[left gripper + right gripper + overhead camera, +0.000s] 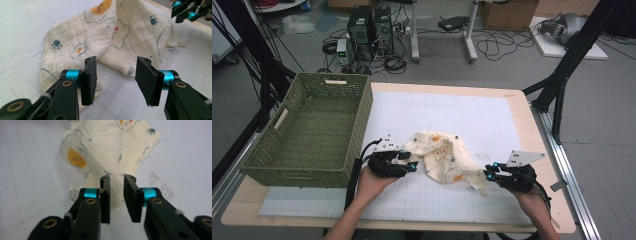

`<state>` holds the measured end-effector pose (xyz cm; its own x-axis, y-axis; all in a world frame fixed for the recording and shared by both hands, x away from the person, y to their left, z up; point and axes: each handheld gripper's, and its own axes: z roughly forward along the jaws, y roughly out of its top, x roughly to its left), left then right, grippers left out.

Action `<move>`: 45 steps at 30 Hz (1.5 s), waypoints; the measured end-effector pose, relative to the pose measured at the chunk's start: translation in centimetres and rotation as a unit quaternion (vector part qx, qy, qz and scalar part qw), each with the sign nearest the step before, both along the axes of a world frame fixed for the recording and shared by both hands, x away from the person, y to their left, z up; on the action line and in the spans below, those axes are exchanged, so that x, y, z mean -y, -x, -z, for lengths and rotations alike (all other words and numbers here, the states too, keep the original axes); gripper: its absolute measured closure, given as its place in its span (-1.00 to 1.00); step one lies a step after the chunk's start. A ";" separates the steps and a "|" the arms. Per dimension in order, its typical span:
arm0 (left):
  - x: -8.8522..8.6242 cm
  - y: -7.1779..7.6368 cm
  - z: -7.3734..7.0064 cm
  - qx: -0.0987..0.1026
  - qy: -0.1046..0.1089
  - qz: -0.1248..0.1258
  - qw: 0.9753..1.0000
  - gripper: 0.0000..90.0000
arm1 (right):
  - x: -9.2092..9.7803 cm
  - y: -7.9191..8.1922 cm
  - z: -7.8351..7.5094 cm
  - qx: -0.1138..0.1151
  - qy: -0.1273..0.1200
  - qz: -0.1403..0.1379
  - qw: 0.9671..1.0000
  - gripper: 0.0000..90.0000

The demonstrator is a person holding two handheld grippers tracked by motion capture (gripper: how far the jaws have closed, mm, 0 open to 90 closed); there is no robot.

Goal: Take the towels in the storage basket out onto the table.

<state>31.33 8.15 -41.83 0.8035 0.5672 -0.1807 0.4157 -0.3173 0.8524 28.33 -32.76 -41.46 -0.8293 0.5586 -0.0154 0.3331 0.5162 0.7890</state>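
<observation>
We see a light wooden table (532, 127) covered by a white gridded mat (472, 120), and on its left side a large, green woven rectangular basket (312, 132) with nothing showing inside it. Near the front middle of the mat lies a crumpled cream muslin cloth (443, 156) printed with blue outlines, paw marks and orange egg-like blobs; it is bunched into loose folds, one flap raised and leaning against another, and a thin tail of it runs toward the right. A small white label (72, 192) sits at the edge of that tail, though we cannot read its print. The left gripper (408, 165), held in the person's left hand (373, 181), rests at the cloth's left edge; in the left gripper view its jaws stand wide apart over the mat, and a low corner of the cloth runs behind the left jaw, so we cannot tell whether it touches. The right gripper (488, 173), in the right hand (528, 199), sits at the tail's end; in the right gripper view its jaws are narrowly parted with the cloth's edge just ahead of them, nothing pinched. That view is blurred, so the weave is hard to make out.
</observation>
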 end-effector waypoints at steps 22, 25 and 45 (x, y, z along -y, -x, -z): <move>0.7 -2.4 2.7 -0.034 -0.089 -0.069 0.993 0.60 | -2.3 -1.0 2.3 -0.033 0.040 -0.031 0.998 0.39; 0.9 -2.9 2.4 -0.027 -0.100 -0.074 0.992 0.92 | -2.4 -1.2 2.5 -0.034 0.043 -0.033 0.998 0.39; 0.6 -5.0 0.3 -0.008 -0.014 -0.149 0.989 0.51 | -1.4 -1.2 2.0 -0.028 0.013 -0.020 0.999 0.39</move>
<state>36.33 7.60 -42.08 0.5971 0.7835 -0.1720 0.5074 -0.2028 0.8375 29.49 -31.41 -43.42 -0.8505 0.5257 0.0174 0.3557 0.5504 0.7554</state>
